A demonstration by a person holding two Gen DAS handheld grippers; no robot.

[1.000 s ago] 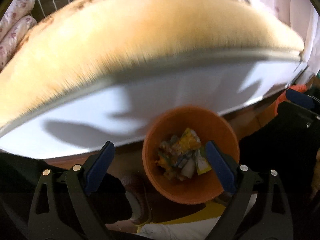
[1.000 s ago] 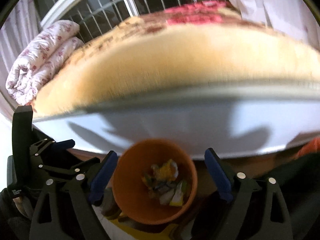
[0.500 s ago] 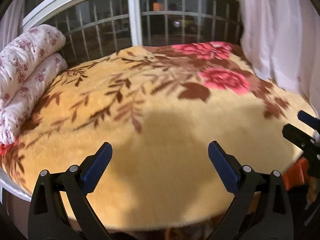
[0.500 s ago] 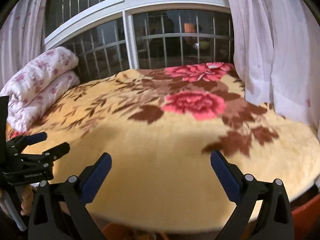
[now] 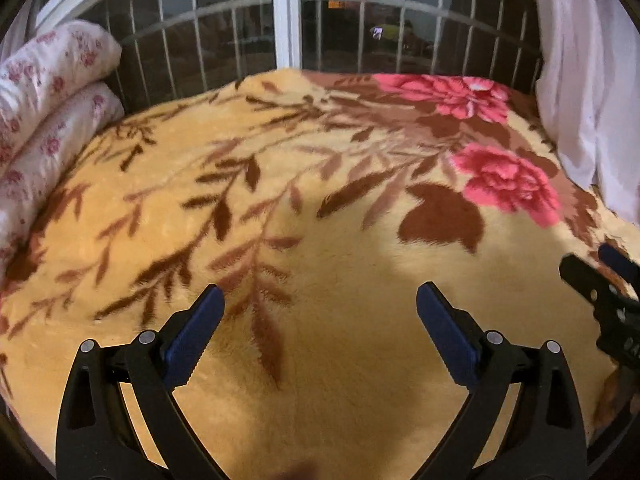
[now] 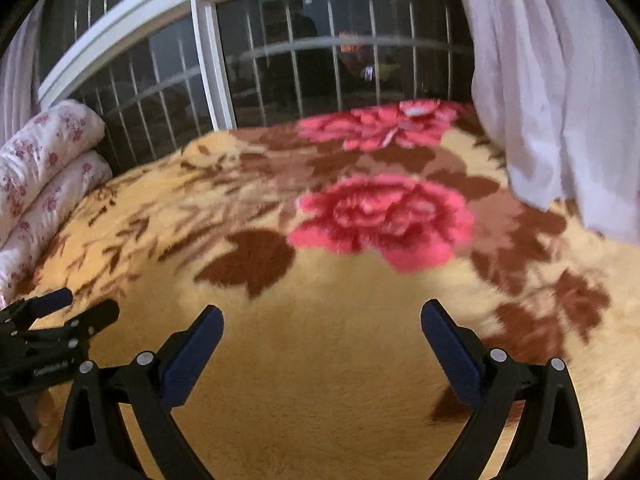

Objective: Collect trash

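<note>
The left gripper (image 5: 320, 312) hovered over the floral blanket (image 5: 304, 216), fingers spread apart and empty. The right gripper (image 6: 322, 328) did likewise — fingers wide, nothing between them. No trash showed ahead of either pair; only small pale flecks lay on the far rose, too small to identify. Any scraps would probably be light and crumply — best pinched at an edge.

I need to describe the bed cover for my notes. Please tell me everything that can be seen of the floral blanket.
The floral blanket looks like thick plush fleece, yellow-gold, printed with brown leafy branches and large pink-red roses toward its far right side. It lies spread flat and covers the whole visible bed up to the barred window. A rolled white quilt with small pink flowers rests on its left edge, and a white curtain hangs down onto its right side. No trash shows on it. Both open tongs hover above its near part.
</note>
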